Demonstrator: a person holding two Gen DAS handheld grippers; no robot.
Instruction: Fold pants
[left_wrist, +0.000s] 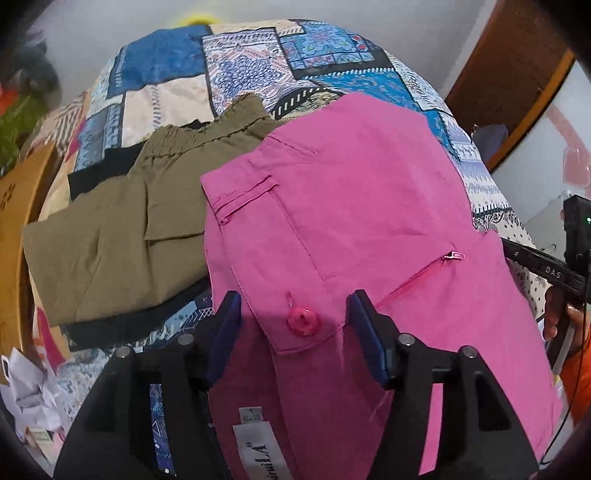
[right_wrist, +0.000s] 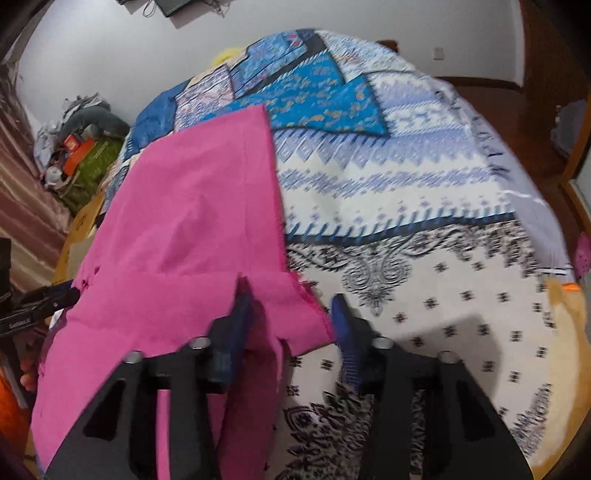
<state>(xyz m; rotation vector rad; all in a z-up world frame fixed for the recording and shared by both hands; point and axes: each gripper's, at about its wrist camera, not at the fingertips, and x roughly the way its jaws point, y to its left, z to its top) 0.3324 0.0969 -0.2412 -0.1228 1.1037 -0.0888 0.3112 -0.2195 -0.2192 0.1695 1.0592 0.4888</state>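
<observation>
Straddling soft pink pants (left_wrist: 351, 206) on patterned bedspread (right_wrist: 424, 192), both hand-held grippers gape, gripping nothing.

Patchwork bedspread (left_wrist: 166, 66) covering the bed; olive-green shorts (left_wrist: 122, 236) lying flat on it, elastic waistband facing the far end. Crumpled white paper (left_wrist: 26, 391) lying beside the bed; clutter pile (right_wrist: 81, 144) sitting against the wall.
</observation>
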